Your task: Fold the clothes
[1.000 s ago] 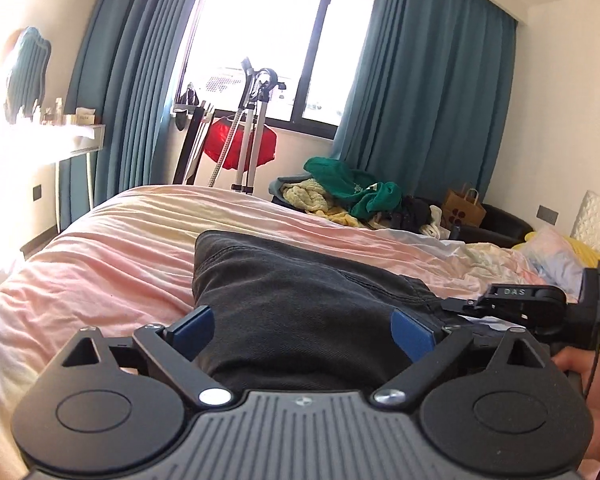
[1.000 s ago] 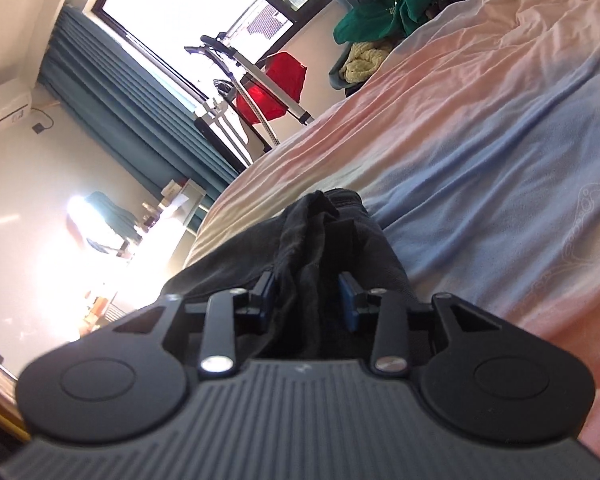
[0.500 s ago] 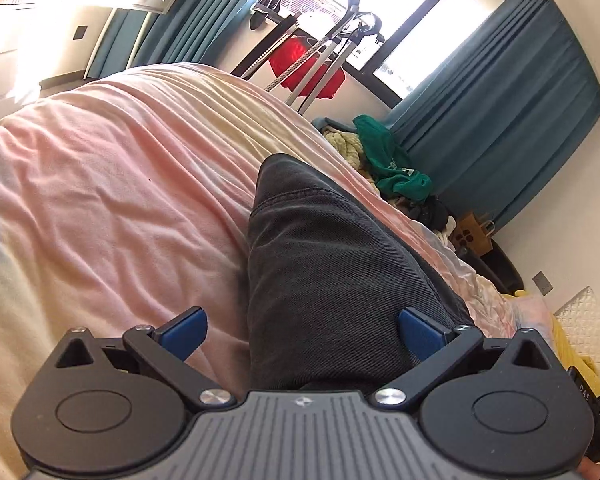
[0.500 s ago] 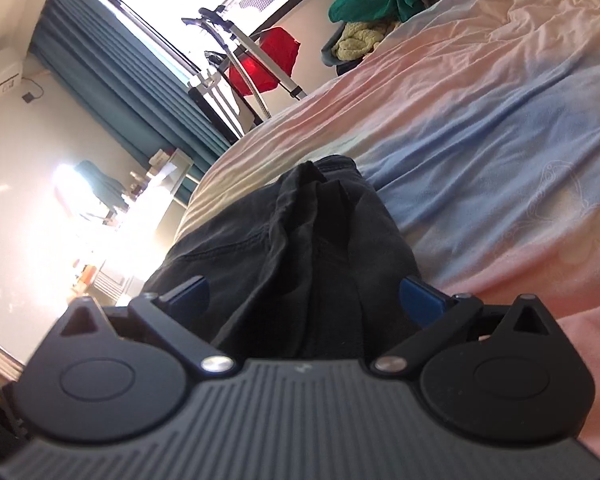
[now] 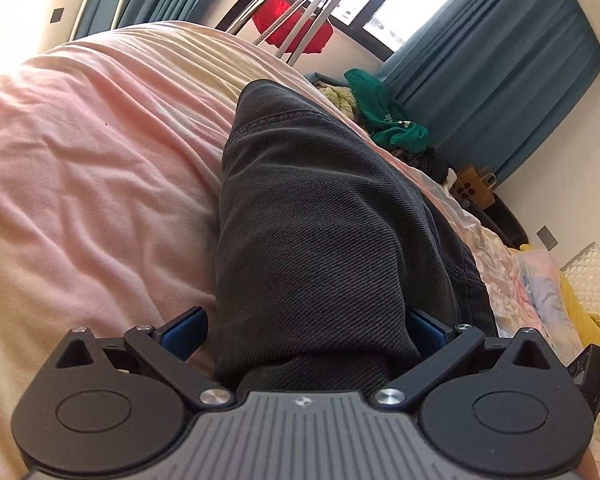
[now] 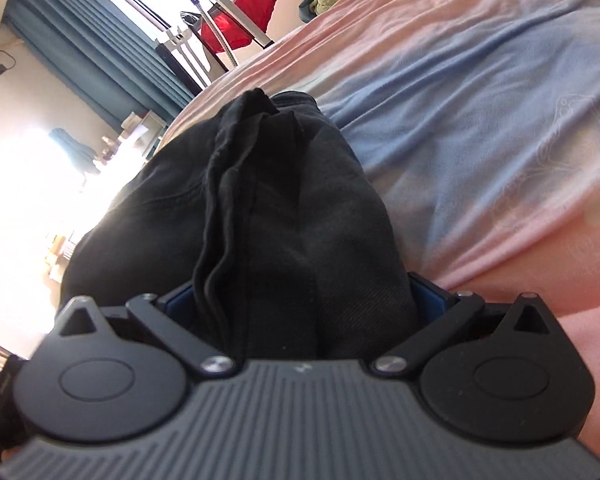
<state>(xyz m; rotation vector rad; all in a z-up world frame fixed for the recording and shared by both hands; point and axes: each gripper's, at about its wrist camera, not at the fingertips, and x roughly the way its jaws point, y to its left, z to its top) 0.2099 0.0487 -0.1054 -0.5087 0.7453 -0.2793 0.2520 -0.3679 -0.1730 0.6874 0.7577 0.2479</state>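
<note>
My left fingers [image 5: 306, 326]: spread wide, gripping nothing. The cloth sits in the gap between them, and one blue pad [image 5: 184, 330] shows at 9 o'clock.
My right fingers [image 6: 300, 300]: spread wide too, with cloth bunched in the gap. They are not squeezing it.
The clothes: a dark grey pair of thick denim trousers [image 5: 320, 216]. They lie on the bed and run from my fingers up toward 12 o'clock.
The right end: here the trousers [image 6: 284, 208] are lumpy, with a tall ridge of folds standing up in the middle.
The bed: a soft pink, cream and blue bedsheet [image 5: 92, 176] with small wrinkles. It lies under the trousers on all sides.
Far away: a messy heap of green and yellow clothes [image 5: 384, 116] at 1 o'clock, well apart from my work.
The step, I think: getting a new hold on both ends so I can fold again.
How to do it well: I should push each hand in deep, so every layer goes between the fingers. Then I should squeeze both at once and lift evenly.
Watch out: the cloth is thick and heavy. A thin pinch could let a layer slip out.
</note>
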